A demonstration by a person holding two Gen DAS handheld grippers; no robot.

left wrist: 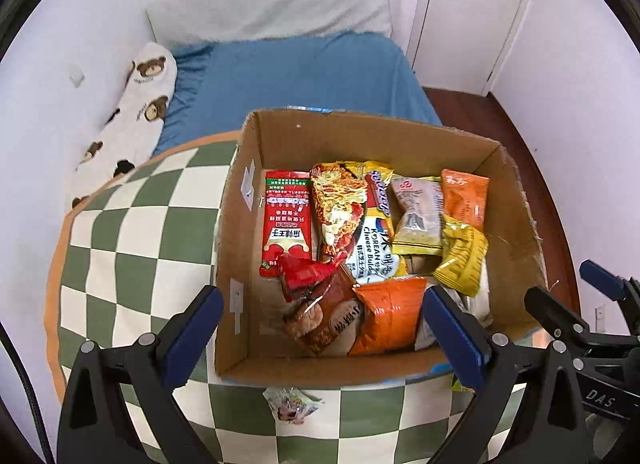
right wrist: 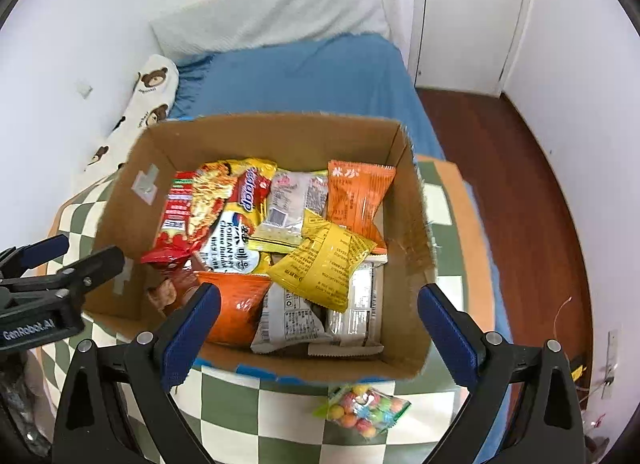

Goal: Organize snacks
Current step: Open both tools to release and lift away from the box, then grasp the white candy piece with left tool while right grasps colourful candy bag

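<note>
I hold my left tool (left wrist: 322, 328) and right tool (right wrist: 319, 326) wide open, empty, above the cardboard box (right wrist: 280, 135) of snacks; 1 candy bag (right wrist: 364, 412) lies outside it.

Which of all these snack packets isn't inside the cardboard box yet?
The small clear bag of coloured candy balls; it alone lies on the checked cloth in front of the box.

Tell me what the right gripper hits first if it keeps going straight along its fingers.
Probably the yellow snack packet lying on top inside the cardboard box; the open right gripper aims into the box, though depth is uncertain.
</note>
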